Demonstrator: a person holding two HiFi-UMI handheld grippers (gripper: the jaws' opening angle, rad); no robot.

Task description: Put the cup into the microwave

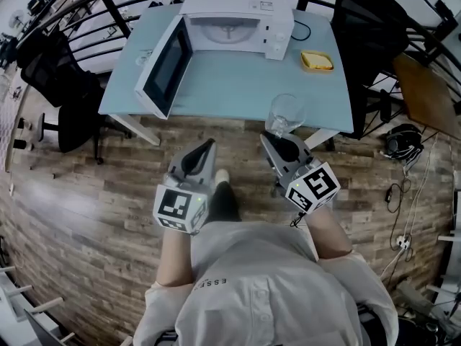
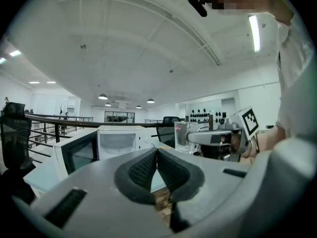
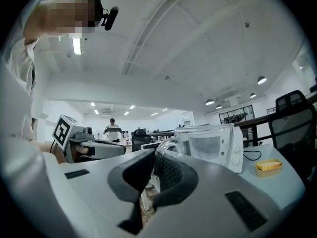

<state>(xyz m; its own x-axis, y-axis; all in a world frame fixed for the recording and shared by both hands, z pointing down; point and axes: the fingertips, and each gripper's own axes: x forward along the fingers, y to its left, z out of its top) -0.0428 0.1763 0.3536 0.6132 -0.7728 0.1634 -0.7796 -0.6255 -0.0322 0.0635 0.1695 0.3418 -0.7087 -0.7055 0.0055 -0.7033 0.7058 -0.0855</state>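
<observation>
A clear glass cup (image 1: 286, 113) hangs over the table's near edge, held by its handle in my right gripper (image 1: 274, 137), which is shut on it. In the right gripper view the handle sits pinched at the gripper (image 3: 157, 158) and the cup (image 3: 210, 142) stands upright just beyond. The white microwave (image 1: 238, 21) stands at the back of the light-blue table (image 1: 238, 78), its door (image 1: 166, 67) swung open to the left. My left gripper (image 1: 208, 145) is shut and empty, beside the right one, short of the table. The left gripper view shows the microwave (image 2: 119, 140) ahead and the cup (image 2: 181, 136) to the right.
A yellow sponge-like block (image 1: 317, 60) lies on the table right of the microwave, with a black cable (image 1: 302, 29) behind it. Black office chairs (image 1: 54, 85) stand left and right (image 1: 367, 27) of the table. Railings run behind; cables and headphones (image 1: 403, 141) lie on the wooden floor.
</observation>
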